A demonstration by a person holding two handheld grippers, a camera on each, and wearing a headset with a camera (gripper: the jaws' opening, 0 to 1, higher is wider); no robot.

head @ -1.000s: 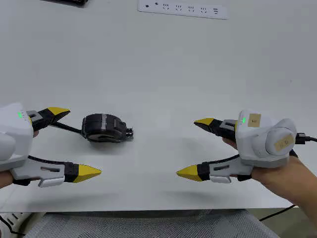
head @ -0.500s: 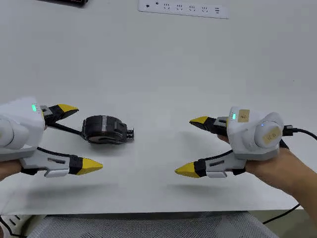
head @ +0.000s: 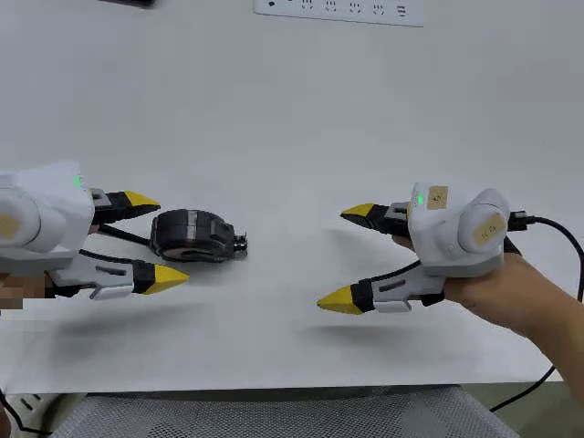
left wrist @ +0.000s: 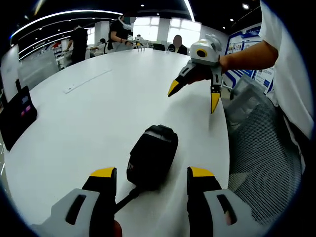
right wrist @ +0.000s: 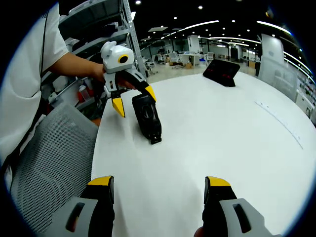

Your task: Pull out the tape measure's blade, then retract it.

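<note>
A black tape measure (head: 193,235) lies on its side on the white table (head: 292,119), its blade tip pointing right and a black strap trailing left. My left gripper (head: 151,237) is open, its yellow-tipped jaws either side of the case's left end, not touching. In the left gripper view the tape measure (left wrist: 152,156) sits just ahead of the left gripper (left wrist: 152,173). My right gripper (head: 349,257) stands open well to the right of the blade tip, with nothing between its jaws. In the right gripper view the tape measure (right wrist: 147,117) lies far ahead of the right gripper (right wrist: 160,181).
A white power strip (head: 339,9) lies at the table's far edge. A dark tablet-like device (right wrist: 222,73) stands on the table in the right gripper view. A mesh chair (head: 274,415) sits below the near edge. A black cable (head: 558,239) trails from the right gripper.
My left gripper has moved right, its jaws now around the tape measure's left end. The right gripper has drifted slightly left. The tape measure has not moved.
</note>
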